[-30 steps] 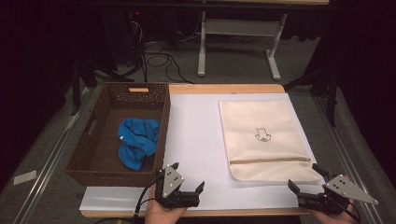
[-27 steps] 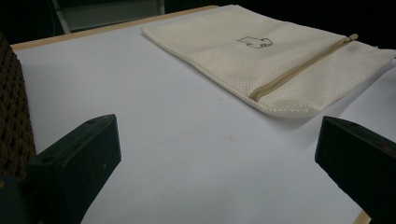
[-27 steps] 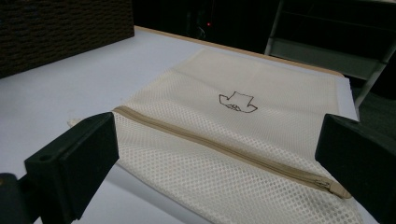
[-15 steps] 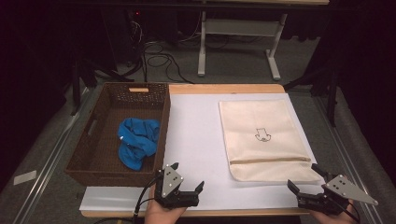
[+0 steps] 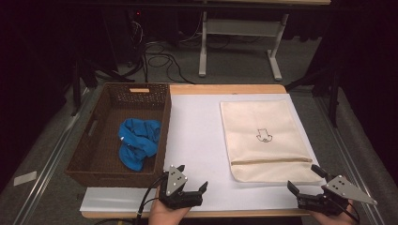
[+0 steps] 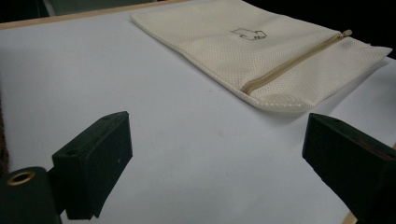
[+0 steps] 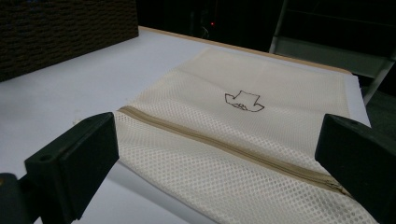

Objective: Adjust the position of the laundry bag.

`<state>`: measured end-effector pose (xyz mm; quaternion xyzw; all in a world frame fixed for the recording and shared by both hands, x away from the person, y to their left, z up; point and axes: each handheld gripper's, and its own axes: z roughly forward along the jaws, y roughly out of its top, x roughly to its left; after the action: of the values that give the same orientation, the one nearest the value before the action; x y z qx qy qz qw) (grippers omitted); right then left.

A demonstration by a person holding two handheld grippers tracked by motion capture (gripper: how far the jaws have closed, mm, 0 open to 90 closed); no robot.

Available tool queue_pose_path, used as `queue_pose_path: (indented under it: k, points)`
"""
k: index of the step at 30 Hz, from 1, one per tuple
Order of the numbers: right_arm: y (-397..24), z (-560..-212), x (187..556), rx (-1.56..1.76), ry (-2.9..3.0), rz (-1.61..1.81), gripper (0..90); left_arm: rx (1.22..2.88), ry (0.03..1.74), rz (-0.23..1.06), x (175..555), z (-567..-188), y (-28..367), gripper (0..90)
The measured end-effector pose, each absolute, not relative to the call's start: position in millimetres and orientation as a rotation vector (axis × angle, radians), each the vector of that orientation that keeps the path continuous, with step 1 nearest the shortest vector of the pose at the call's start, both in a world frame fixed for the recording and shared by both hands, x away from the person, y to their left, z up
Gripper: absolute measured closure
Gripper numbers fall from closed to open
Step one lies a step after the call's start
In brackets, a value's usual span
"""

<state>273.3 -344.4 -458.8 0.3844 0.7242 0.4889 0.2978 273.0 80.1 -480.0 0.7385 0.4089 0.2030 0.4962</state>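
Currently both claws wide, empty: left claw and right claw low in frame, flanking mesh bag zipper end, ready for grasp.

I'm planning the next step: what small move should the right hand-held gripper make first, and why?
Probably ease the right hand-held gripper forward to the mesh bag's zipper. Its jaws stand open, short of the bag, and the zipper looks closed.

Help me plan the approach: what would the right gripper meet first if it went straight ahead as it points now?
Probably the near zipper end of the cream mesh bag; the open right gripper points at it across bare white sheet.
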Motion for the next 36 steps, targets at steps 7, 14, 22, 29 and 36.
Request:
queue_pose_path:
  k: [7, 14, 22, 29, 36]
  points:
    - [-346.7, -460.4, 274.7, 1.023, 1.931, 1.288, 0.1, 1.858, 0.957, 0.462, 287.1, -488.7, 52.3, 15.0]
    - [-348.6, -460.5, 275.2, 1.022, 1.929, 1.287, 0.2, 1.874, 0.942, 0.411, 294.3, -495.1, 32.8, 15.9]
    - [-348.2, -460.9, 274.4, 1.024, 1.932, 1.284, 0.2, 1.914, 0.884, 0.364, 300.2, -499.7, 4.9, 16.3]
    - [-348.3, -462.2, 275.0, 1.040, 1.937, 1.286, 0.1, 1.957, 0.863, 0.331, 309.5, -510.7, -18.8, 23.0]
    - [-348.2, -463.1, 275.4, 1.034, 1.941, 1.281, 0.2, 1.974, 0.834, 0.321, 315.1, -513.2, -34.8, 43.1]
